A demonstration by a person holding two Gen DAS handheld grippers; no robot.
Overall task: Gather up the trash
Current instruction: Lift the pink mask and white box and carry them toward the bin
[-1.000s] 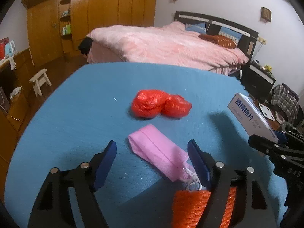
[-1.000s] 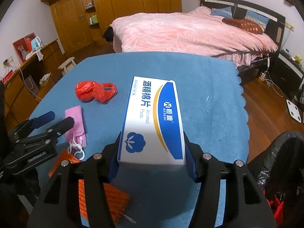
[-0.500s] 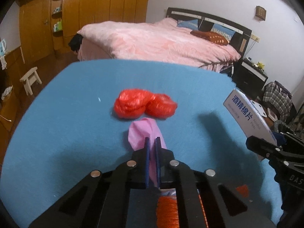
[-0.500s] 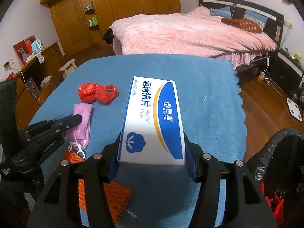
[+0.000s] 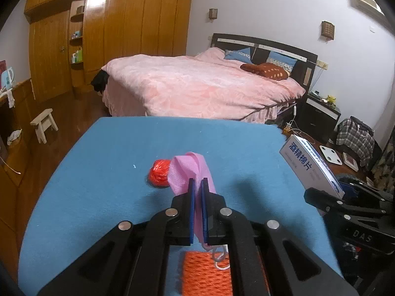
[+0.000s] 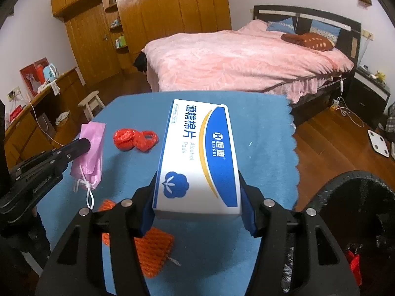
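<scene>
Left gripper (image 5: 197, 185): jaws pressed together on the pink face mask (image 5: 190, 172), which is being held clear of the blue table (image 5: 98, 172), ear loops dangling. Right gripper (image 6: 197, 212): alcohol-pad box (image 6: 197, 157) is being clamped between its jaws, above the table. Red plastic bag (image 6: 134, 139) and orange mesh (image 6: 153, 251) are lying on the cloth; black bin bag (image 6: 358, 197) at right

We see a dim, warm-lit room in both fisheye views, with black vignette corners and bowed edges. Glare streaks the glossy wardrobe doors (image 5: 96, 5). Soft shadows lie on the blue desk (image 5: 103, 172) ahead of the tongs. Focus is fairly sharp, though grainy.
</scene>
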